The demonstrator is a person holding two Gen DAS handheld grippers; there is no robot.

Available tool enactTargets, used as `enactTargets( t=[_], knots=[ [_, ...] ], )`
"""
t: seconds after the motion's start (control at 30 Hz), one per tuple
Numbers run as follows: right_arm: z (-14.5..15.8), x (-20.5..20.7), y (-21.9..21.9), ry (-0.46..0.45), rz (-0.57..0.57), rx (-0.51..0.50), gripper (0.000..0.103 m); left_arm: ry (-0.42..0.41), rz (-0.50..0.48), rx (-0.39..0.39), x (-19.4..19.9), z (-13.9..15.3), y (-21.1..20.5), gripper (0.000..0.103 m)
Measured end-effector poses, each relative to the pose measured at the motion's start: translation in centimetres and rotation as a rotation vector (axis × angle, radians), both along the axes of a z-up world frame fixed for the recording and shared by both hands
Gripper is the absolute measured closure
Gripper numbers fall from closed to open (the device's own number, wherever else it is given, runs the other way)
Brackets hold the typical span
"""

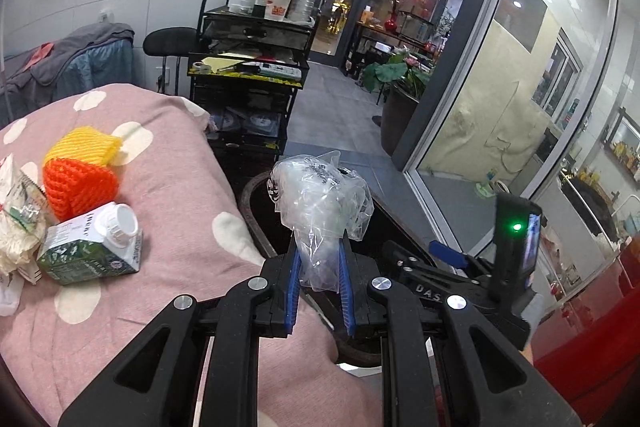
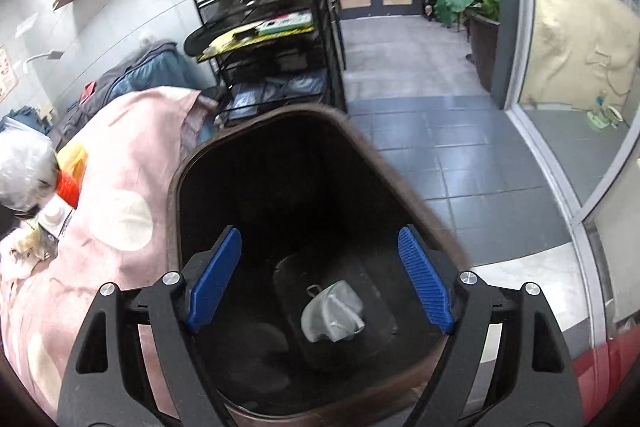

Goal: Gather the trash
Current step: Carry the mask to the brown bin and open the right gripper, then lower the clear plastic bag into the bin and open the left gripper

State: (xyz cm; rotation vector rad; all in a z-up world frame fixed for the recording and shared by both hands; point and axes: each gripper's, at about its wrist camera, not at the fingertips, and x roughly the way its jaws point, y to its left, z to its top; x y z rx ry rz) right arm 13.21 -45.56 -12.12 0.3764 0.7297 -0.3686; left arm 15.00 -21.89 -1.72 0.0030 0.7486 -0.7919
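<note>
- while my left gripper [image 1: 318, 259] pinches a crumpled clear plastic bag [image 1: 320, 199] between its blue pads, i judge the step in hand to be the carry to the brown trash bin [image 2: 404, 183].
- in the left view the bag sits just past the edge of the pink spotted quilt [image 1: 172, 155], with the bin's rim behind it at about 12 o'clock.
- my right gripper [image 2: 320, 283] hangs over the bin's mouth, jaws spread wide and holding nothing; a grey crumpled wrapper [image 2: 332, 311] lies on the bin floor.
- next move, i think: bring the bag over the opening, then part the left jaws.
- at 9 o'clock on the quilt wait a green carton [image 1: 92, 247], orange and yellow foam nets [image 1: 80, 175] and crumpled paper [image 1: 18, 219].
</note>
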Motion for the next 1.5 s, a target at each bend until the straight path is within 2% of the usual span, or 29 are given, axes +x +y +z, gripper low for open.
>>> enactTargets(
  t=[0.27, 0.73, 0.83, 0.9, 0.97, 1.03, 1.1, 1.5],
  knots=[
    [1.5, -2.5, -1.8, -0.02, -0.073, -0.014, 0.022, 0.037, -0.048, 0.043, 0.6, -1.3, -2.8, 0.086],
    [2.1, -5.0, -4.4, -0.018, -0.156, -0.012, 0.022, 0.068, -0.131, 0.187, 1.4, -4.3, -7.5, 0.085],
    [2.0, -5.3, -5.0, -0.019, -0.17, 0.009, 0.022, 0.076, -0.142, 0.207, 1.6, -4.8, -8.0, 0.075],
    [2.0, -5.5, -5.2, -0.02, -0.177, 0.009, 0.022, 0.072, -0.137, 0.209, 1.7, -5.0, -8.0, 0.049],
    [2.1, -5.7, -5.3, -0.02, -0.181, 0.006, 0.022, 0.062, -0.13, 0.2, 1.6, -4.9, -7.9, 0.032],
    [2.0, -5.7, -5.4, -0.023, -0.186, 0.011, 0.02, 0.053, -0.135, 0.191, 1.4, -4.7, -7.9, 0.027],
    [2.1, -5.7, -5.6, -0.024, -0.196, 0.009, 0.012, 0.038, -0.134, 0.188, 1.2, -4.5, -7.9, 0.017],
    [2.3, -5.3, -5.0, -0.023, -0.187, 0.004, 0.011, 0.018, -0.103, 0.148, -0.1, -3.9, -6.2, 0.009]
  ],
)
